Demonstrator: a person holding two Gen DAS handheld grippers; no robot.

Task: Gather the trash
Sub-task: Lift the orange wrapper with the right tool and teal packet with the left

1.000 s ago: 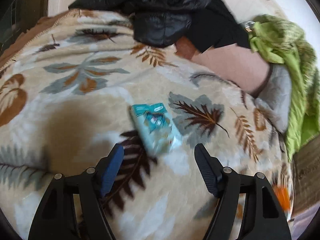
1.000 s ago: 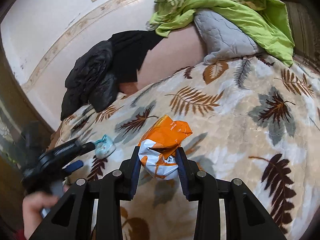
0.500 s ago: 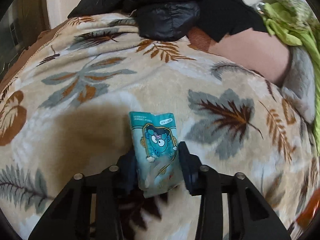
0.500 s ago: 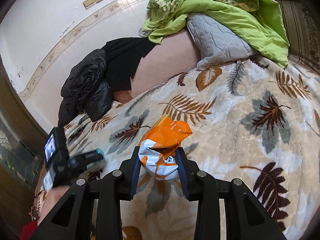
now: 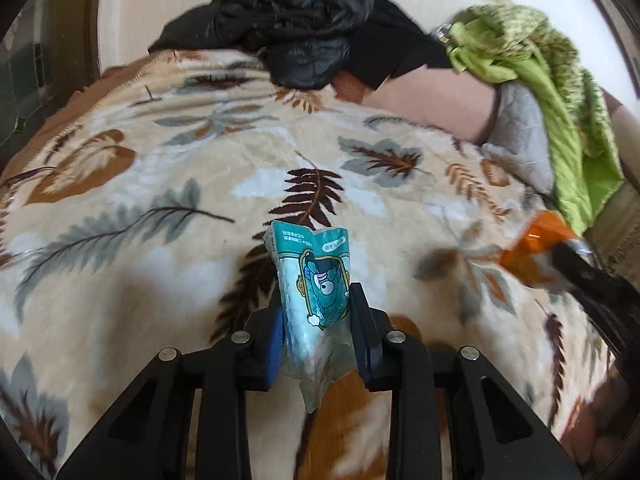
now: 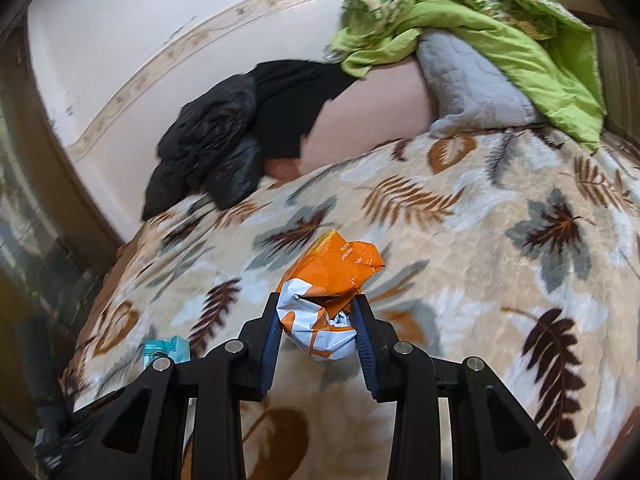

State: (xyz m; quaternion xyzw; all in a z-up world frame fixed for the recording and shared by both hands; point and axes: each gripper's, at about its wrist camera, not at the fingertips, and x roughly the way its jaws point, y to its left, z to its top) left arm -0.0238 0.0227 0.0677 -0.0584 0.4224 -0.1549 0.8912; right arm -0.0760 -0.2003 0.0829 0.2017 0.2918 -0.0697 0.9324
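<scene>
Both wrappers in hand

A second ago my left gripper (image 5: 316, 320) gaped over the teal snack packet (image 5: 316, 284); now its jaws are closing on it, lifted above the bed's leaf blanket (image 5: 160, 184); my right gripper (image 6: 318, 320) stays clenched on the orange wrapper (image 6: 328, 280); next, I reckon, a bin.
</scene>
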